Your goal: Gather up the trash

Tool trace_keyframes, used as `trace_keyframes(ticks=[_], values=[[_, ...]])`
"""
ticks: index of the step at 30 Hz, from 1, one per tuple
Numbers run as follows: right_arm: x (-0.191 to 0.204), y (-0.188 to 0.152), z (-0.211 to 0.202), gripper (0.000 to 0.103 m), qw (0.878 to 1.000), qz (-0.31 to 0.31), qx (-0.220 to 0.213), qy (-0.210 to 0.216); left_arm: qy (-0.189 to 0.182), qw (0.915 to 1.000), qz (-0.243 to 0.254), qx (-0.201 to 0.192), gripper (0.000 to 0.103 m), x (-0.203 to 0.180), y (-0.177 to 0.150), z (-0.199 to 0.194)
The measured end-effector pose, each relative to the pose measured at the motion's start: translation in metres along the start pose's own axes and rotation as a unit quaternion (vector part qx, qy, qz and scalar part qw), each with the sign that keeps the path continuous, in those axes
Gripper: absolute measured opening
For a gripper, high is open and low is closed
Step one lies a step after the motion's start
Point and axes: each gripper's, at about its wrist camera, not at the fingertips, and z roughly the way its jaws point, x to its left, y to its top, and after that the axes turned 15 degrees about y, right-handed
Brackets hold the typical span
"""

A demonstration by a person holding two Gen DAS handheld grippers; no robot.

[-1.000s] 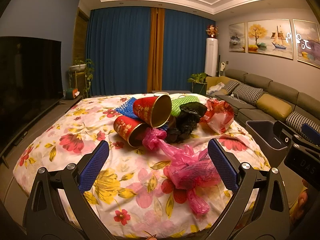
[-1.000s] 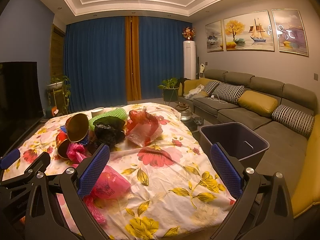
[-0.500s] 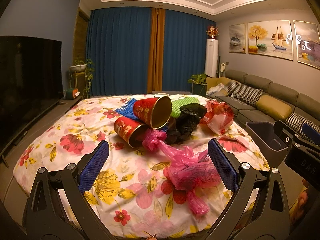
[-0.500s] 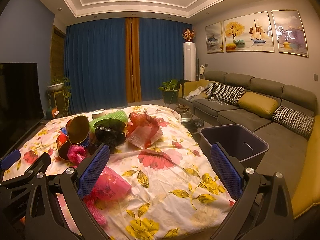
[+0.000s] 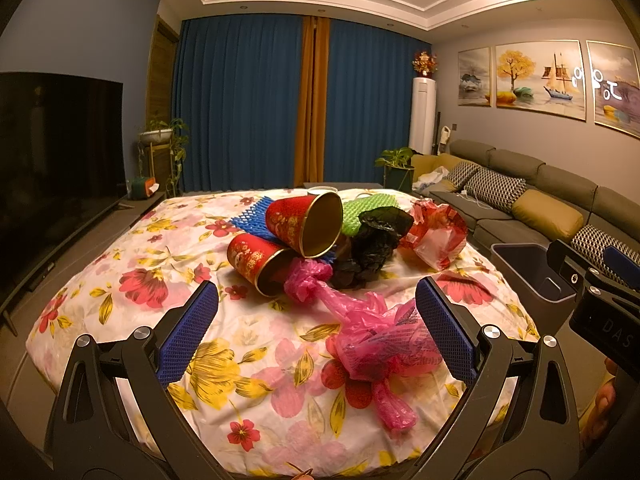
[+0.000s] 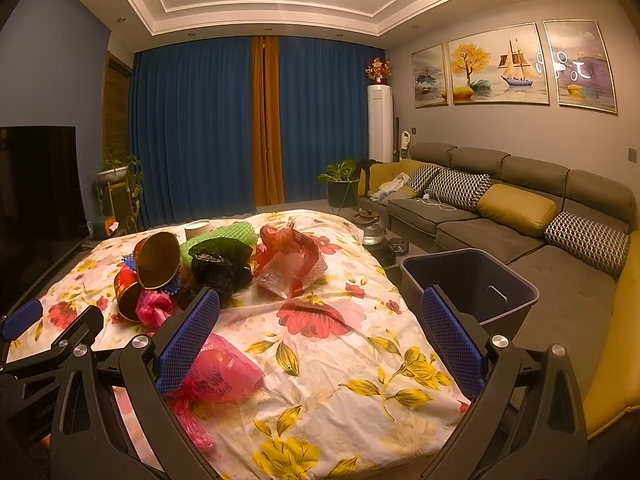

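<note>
Trash lies heaped on a table with a floral cloth (image 5: 132, 280): two red cups (image 5: 304, 226) on their sides, a black bag (image 5: 372, 248), a red-and-white bag (image 5: 436, 234), green netting (image 5: 360, 208), blue netting (image 5: 250, 216). A crumpled pink bag (image 5: 376, 340) lies nearest, just inside the right fingertip of my left gripper (image 5: 318, 332), which is open and holds nothing. My right gripper (image 6: 320, 340) is open too, above the cloth, with the pink bag (image 6: 220, 372) by its left finger. A dark bin (image 6: 472, 284) stands right of the table.
A grey sofa (image 6: 520, 208) with cushions runs along the right wall behind the bin. A dark TV (image 5: 52, 168) stands on the left. Blue curtains (image 5: 240, 108), potted plants and a glass kettle (image 6: 374, 228) lie beyond the table.
The right wrist view has shifted slightly, so the table and bin sit a little lower in frame. The trash has not moved and both grippers stay open.
</note>
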Motion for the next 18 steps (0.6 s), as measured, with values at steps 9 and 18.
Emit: trace_keyframes(ticks=[9,18], values=[[-0.0001,0.0001,0.0,0.098,1.0,0.0,0.0,0.0,-0.001,1.0,0.0,0.0,0.097,-0.0006,-0.001,0.0009],[-0.0002,-0.0004,-0.0001,0.098,1.0,0.0,0.0,0.001,-0.001,1.0,0.0,0.0,0.097,-0.0003,-0.0003,0.0]])
